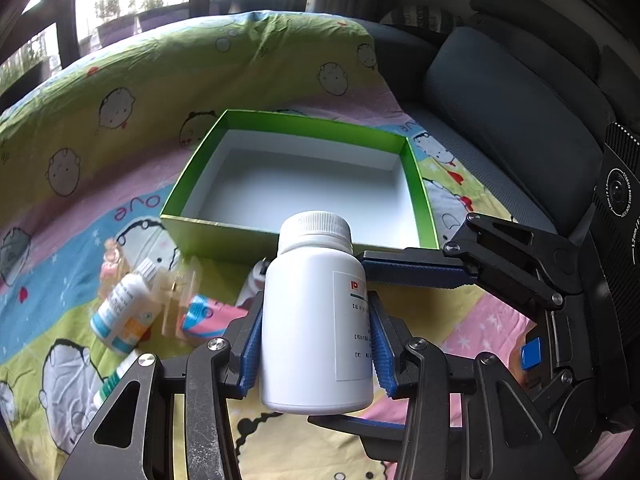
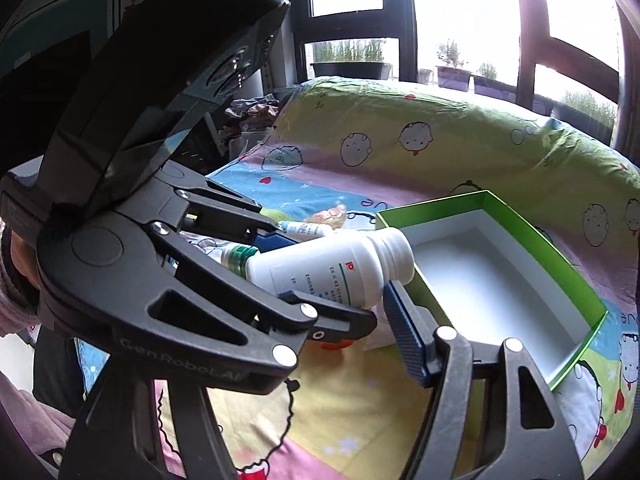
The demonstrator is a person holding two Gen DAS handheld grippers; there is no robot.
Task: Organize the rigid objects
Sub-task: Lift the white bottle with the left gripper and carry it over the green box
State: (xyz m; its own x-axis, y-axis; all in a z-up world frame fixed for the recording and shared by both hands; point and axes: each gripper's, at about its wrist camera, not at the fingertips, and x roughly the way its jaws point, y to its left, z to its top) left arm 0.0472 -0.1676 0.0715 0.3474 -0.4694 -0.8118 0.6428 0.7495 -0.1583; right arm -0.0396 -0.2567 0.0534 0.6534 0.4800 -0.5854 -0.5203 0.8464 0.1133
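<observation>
My left gripper (image 1: 316, 344) is shut on a white pill bottle (image 1: 316, 320) with a white cap, held above the cartoon bedsheet just in front of an empty green box (image 1: 224, 136) with a white inside. In the right wrist view the same bottle (image 2: 332, 268) lies sideways between the left gripper's fingers, its cap over the green box's near rim (image 2: 400, 216). My right gripper (image 1: 400, 344) is open and empty, with one blue-padded finger (image 2: 404, 328) just below the bottle.
Left of the bottle lie a small white bottle with an orange label (image 1: 124, 316), a clear item (image 1: 176, 292), a pink-blue pack (image 1: 208, 316) and a green-capped bottle (image 2: 238, 258). A dark cushion (image 1: 512, 120) lies at the right. Windows are behind.
</observation>
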